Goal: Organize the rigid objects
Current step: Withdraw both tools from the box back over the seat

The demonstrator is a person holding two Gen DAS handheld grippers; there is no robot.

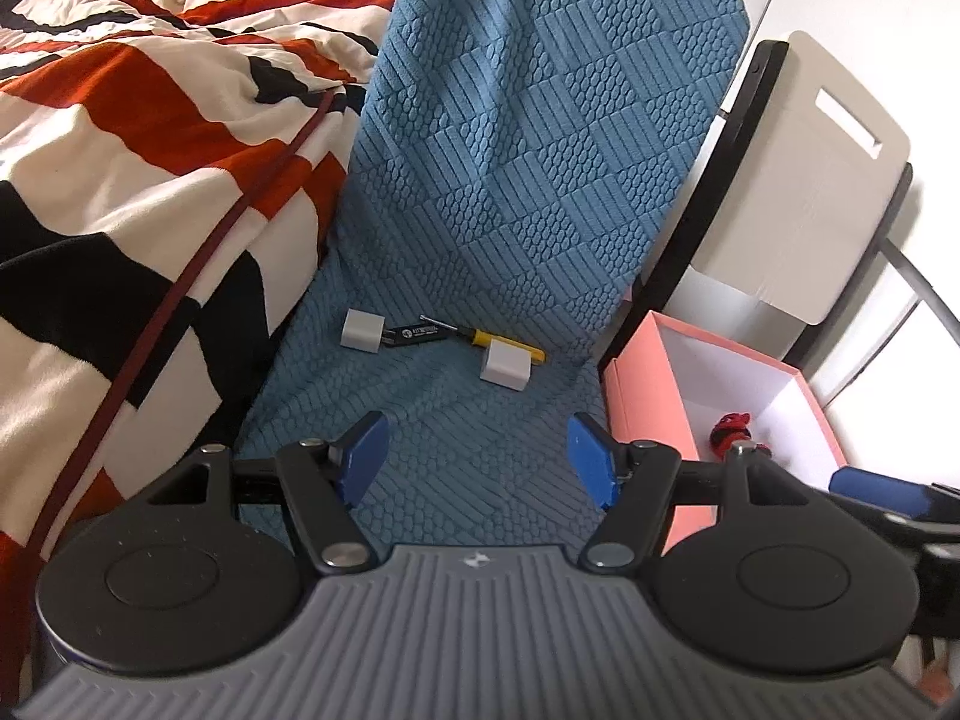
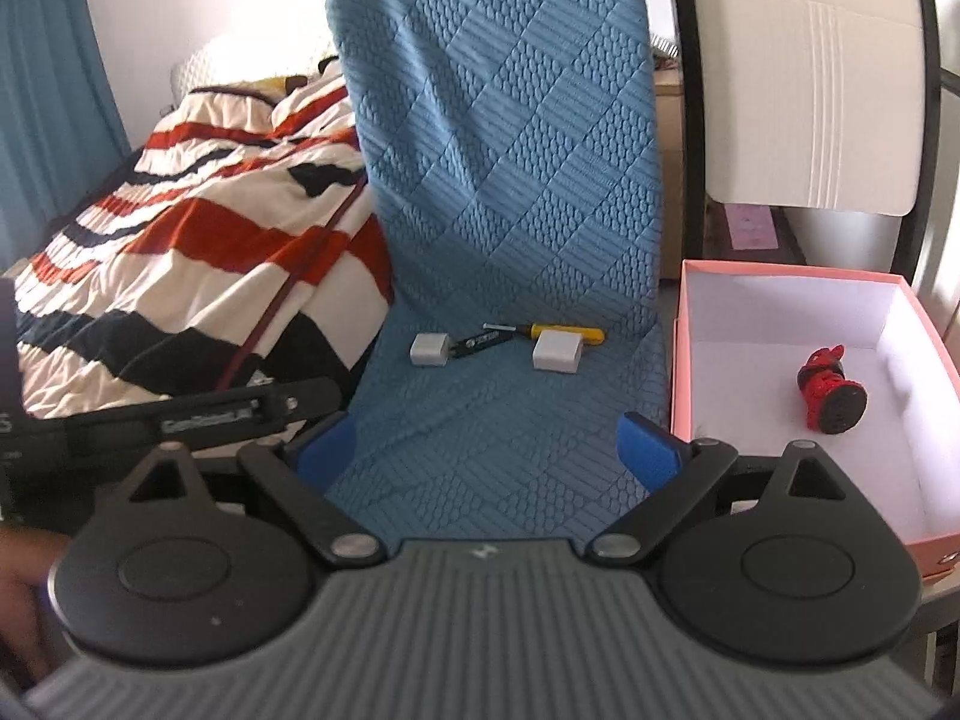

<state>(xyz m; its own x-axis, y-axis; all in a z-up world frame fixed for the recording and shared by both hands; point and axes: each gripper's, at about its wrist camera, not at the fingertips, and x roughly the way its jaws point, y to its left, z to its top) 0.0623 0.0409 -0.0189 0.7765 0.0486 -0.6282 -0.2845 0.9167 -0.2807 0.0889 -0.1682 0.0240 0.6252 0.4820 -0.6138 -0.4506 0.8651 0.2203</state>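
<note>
Both wrist cameras look forward and downward along their own fingers at the blue chair [image 1: 516, 192] from near its seat front. The left view sits nearer the bed [image 1: 138, 168], the right nearer the pink box [image 2: 798, 396]. Both share chair, bed and box.

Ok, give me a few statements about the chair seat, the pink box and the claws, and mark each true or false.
1. The red toy lies inside the pink box. True.
2. Two white blocks rest on the blue chair cover. True.
3. The yellow-handled screwdriver is in the box. False: it lies on the seat.
4. The right claw grips a block. False: it is open and empty.
5. The left claw is open. True.
</note>
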